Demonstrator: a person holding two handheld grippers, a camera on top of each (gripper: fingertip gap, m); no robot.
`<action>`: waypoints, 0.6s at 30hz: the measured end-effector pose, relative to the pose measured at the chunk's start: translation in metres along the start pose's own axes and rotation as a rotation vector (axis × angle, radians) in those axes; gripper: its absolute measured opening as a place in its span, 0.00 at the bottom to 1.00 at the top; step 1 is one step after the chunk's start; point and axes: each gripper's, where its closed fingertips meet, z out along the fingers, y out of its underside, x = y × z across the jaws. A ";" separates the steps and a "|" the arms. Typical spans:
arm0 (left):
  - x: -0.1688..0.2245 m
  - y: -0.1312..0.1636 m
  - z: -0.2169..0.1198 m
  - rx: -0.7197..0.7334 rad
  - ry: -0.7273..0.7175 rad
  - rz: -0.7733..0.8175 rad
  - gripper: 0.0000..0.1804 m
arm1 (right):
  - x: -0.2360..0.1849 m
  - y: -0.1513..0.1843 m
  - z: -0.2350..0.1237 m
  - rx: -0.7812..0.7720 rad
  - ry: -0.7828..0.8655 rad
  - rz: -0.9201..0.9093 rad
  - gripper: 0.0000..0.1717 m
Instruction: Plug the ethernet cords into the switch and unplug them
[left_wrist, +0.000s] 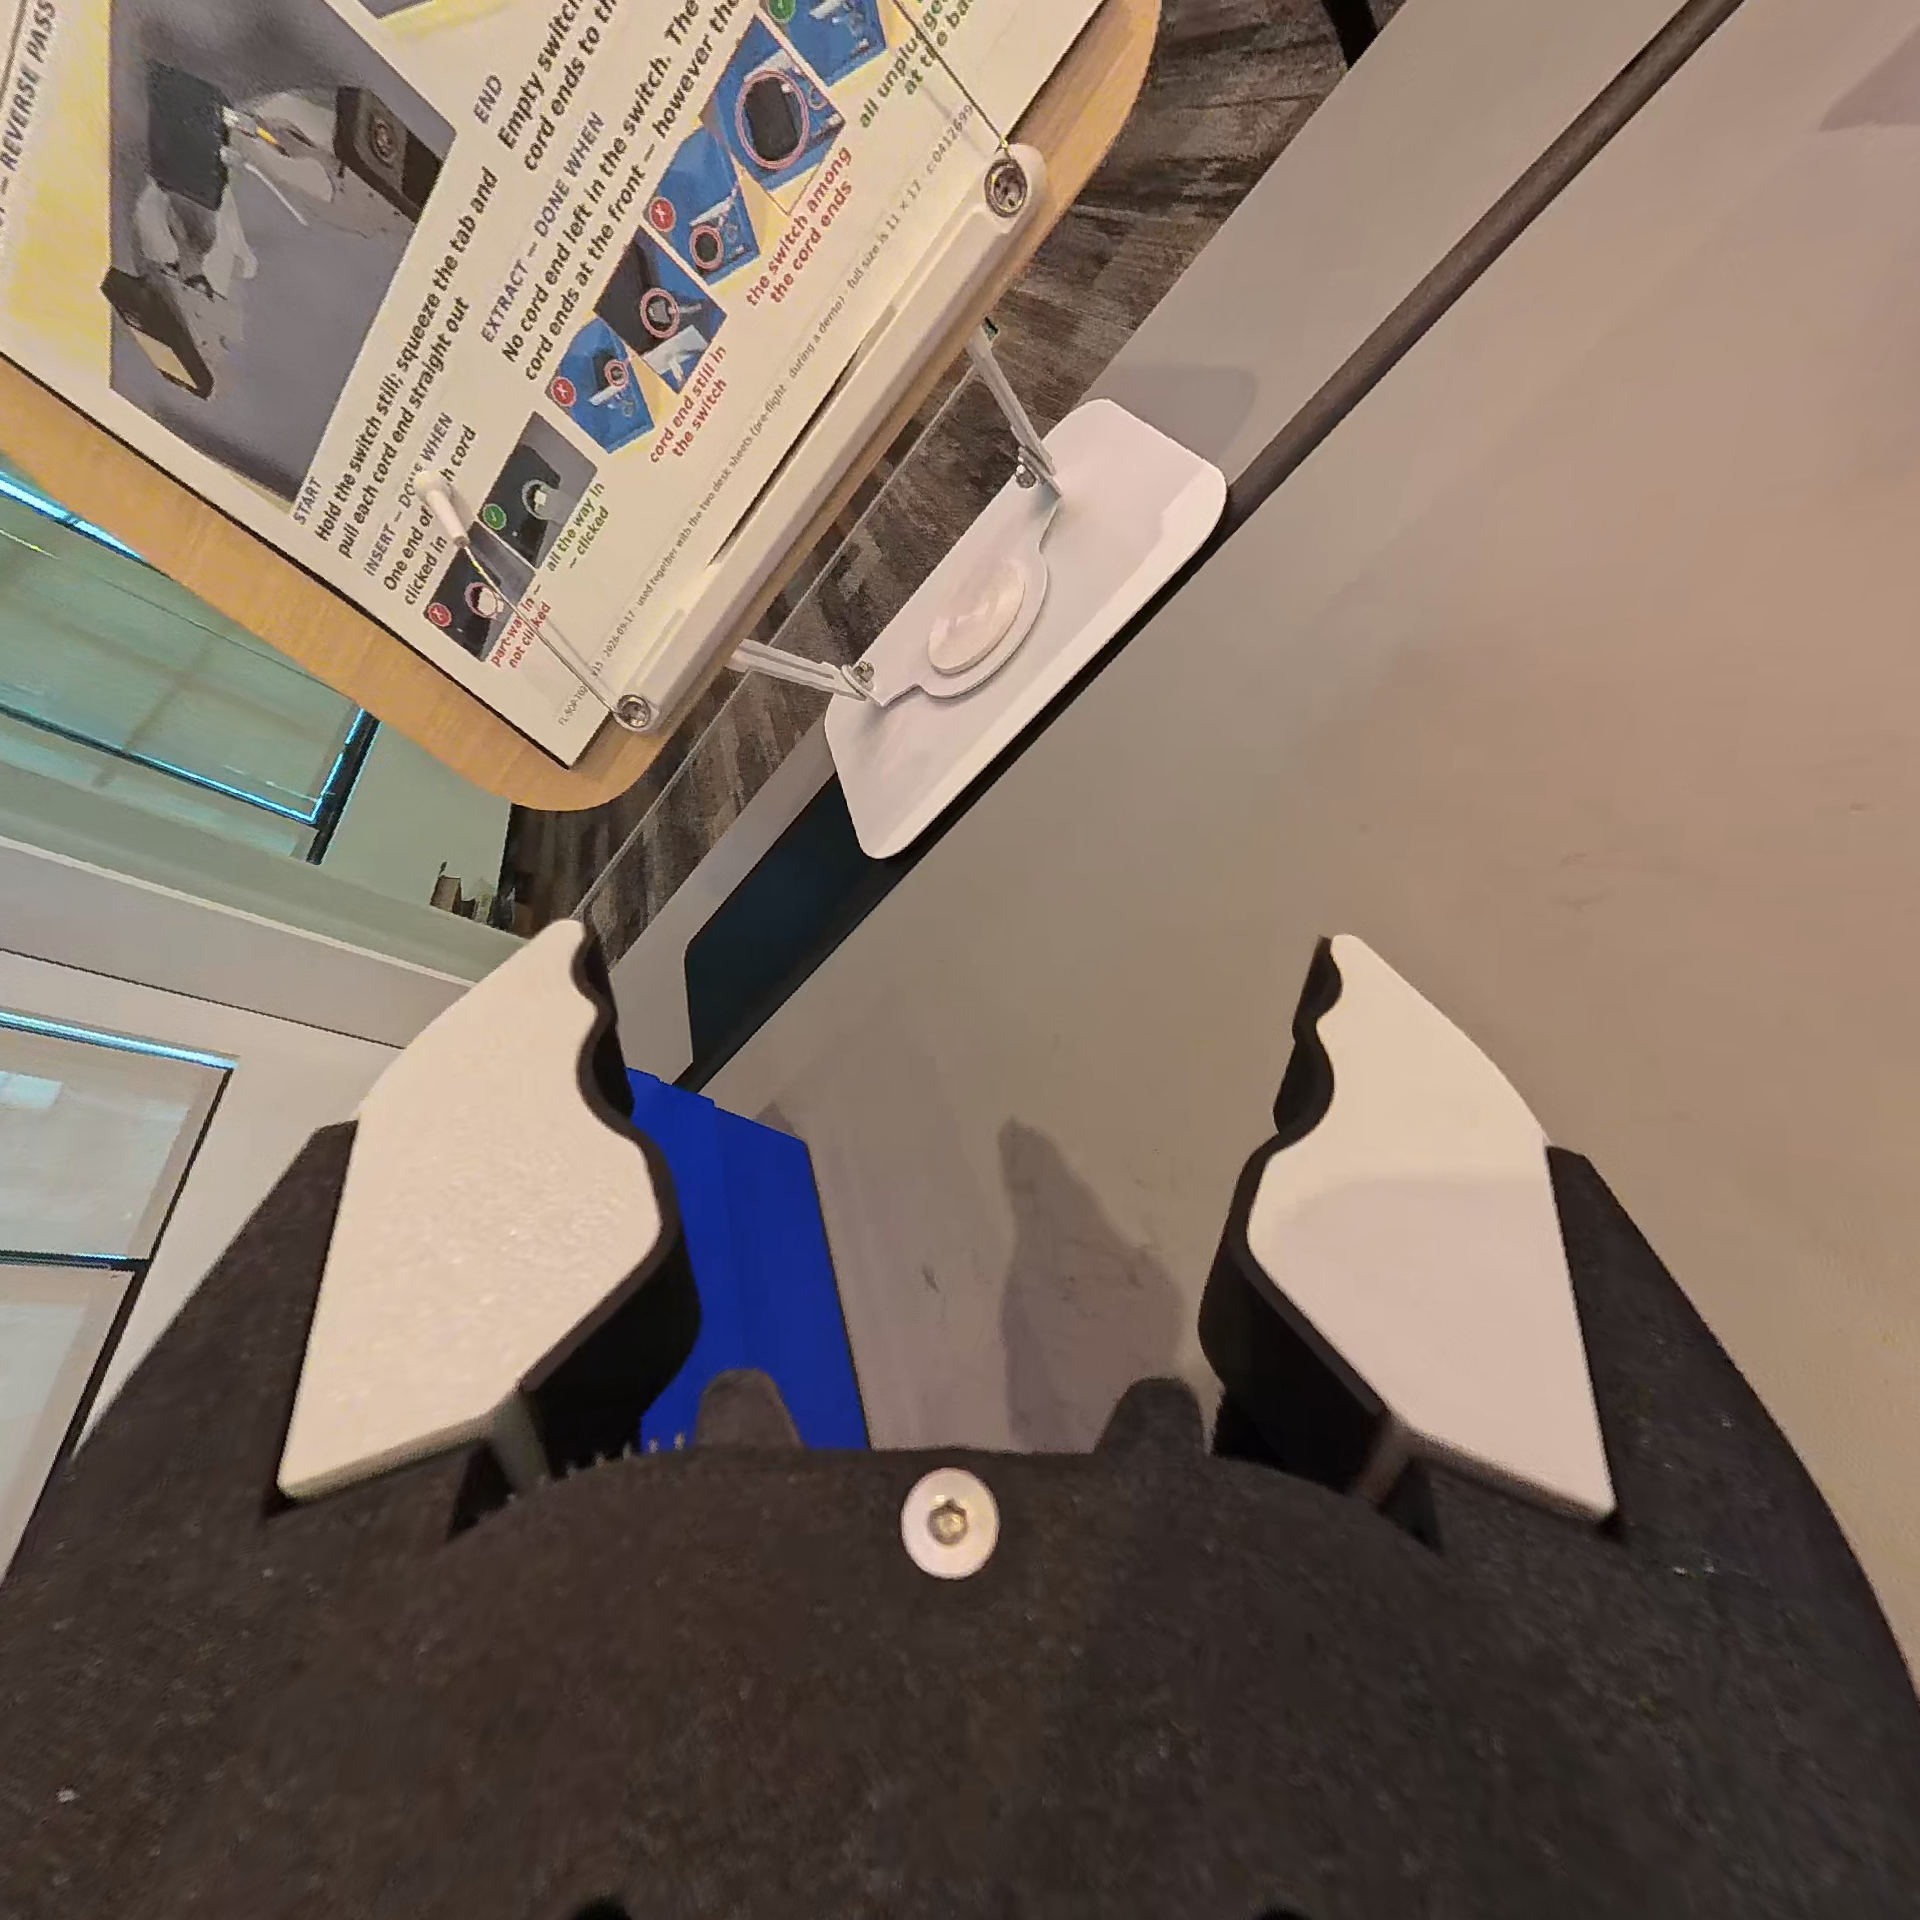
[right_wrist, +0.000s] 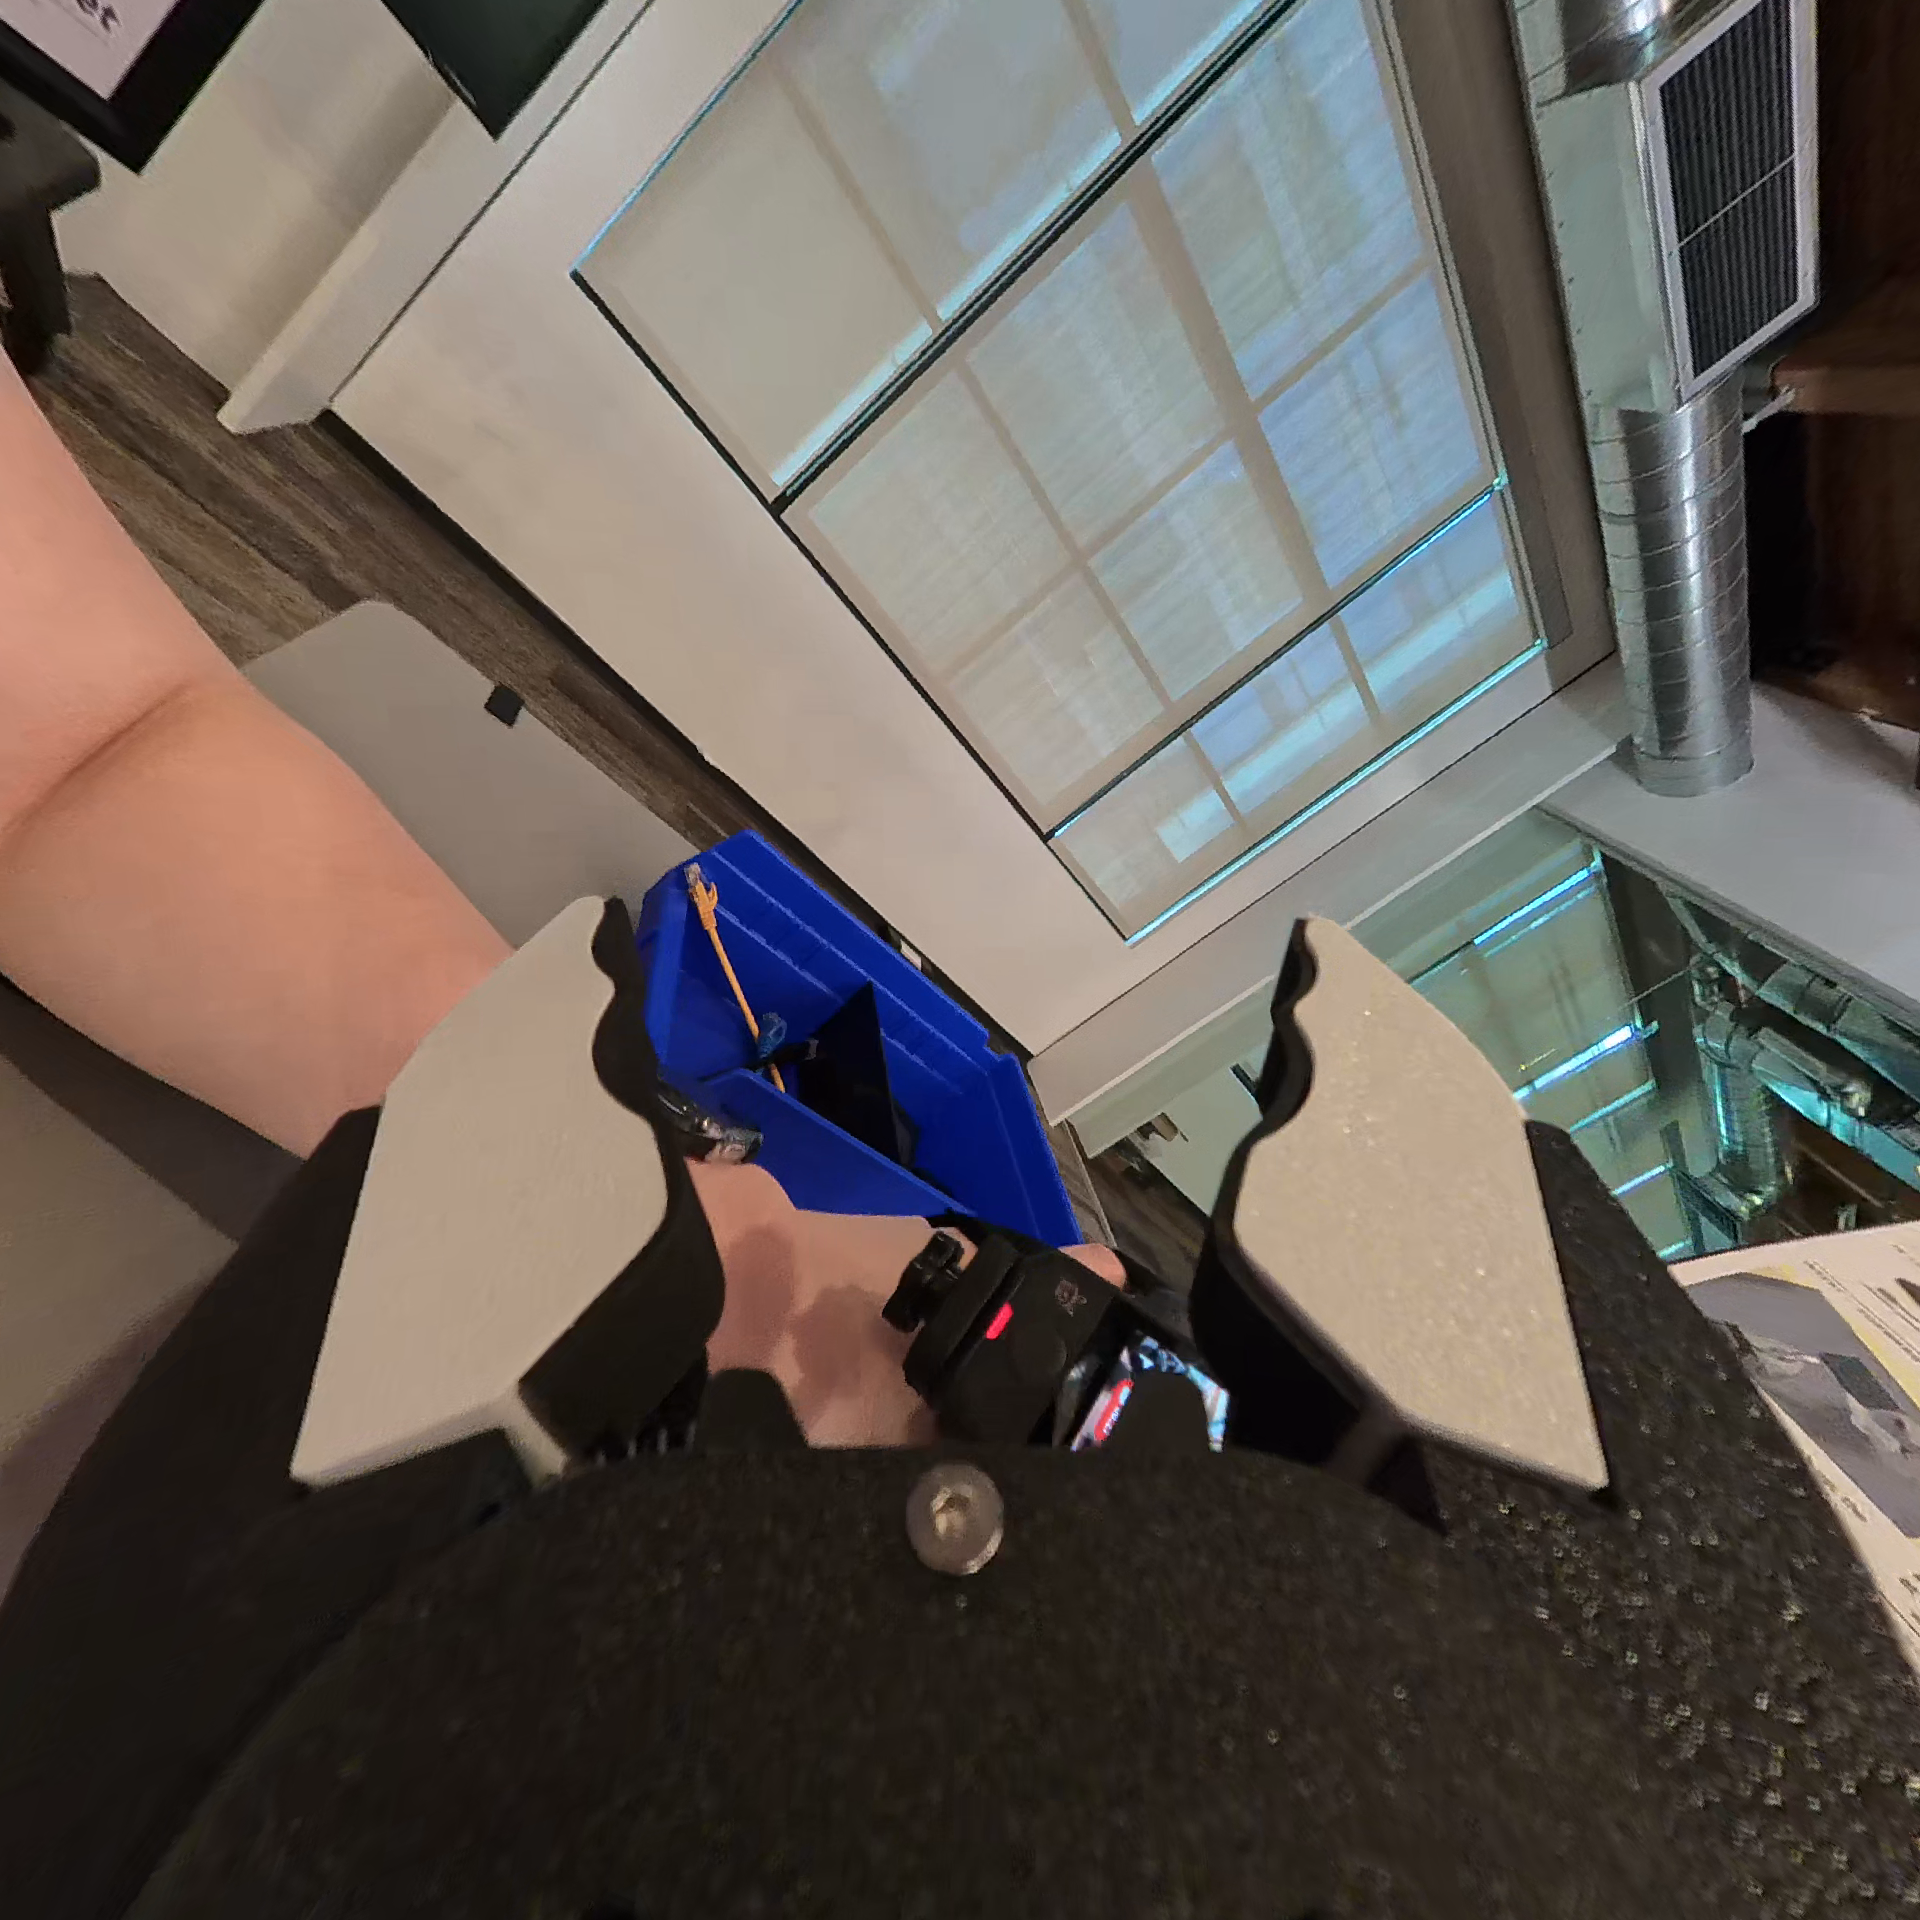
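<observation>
Tongs on both sides stand wide apart and hold nothing. We see the left tongs (left_wrist: 951, 940) over a bare grey counter (left_wrist: 1455, 935), tilted steeply, with no object between the white fingers (left_wrist: 488, 1195). The right tongs (right_wrist: 945, 925) point upward toward a window (right_wrist: 1091, 468), and their pads close on nothing.

Between the right fingers we see the person's other hand (right_wrist: 821, 1320) gripping the black handle and camera mount of the left unit. We judge that both units are only being carried into position, so no grasp is needed yet.

Just beyond sits a blue bin (right_wrist: 831, 1039) on the counter. An orange ethernet cord (right_wrist: 727, 956) leans across its inner wall, connector end uppermost, and a blue connector (right_wrist: 771, 1029) lies beside it. A dark object in the bin may be the switch; we cannot confirm this. The bin keeps the cord ends together within reach of both tongs.

Farther off, an instruction sheet (left_wrist: 416, 312) rests on a wooden board held by a white stand (left_wrist: 1029, 623), angled toward the operator for reference. No cord is plugged in as far as we can judge.
</observation>
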 end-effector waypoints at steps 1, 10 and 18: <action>0.001 0.000 0.000 -0.003 0.002 0.003 0.68 | -0.001 0.004 0.001 -0.019 0.001 -0.004 0.66; 0.005 0.000 0.000 -0.010 0.003 0.021 0.67 | -0.001 0.015 0.005 -0.049 -0.005 0.037 0.66; 0.004 0.002 0.002 -0.015 0.037 -0.023 0.67 | 0.007 -0.011 -0.002 -0.014 0.005 0.001 0.65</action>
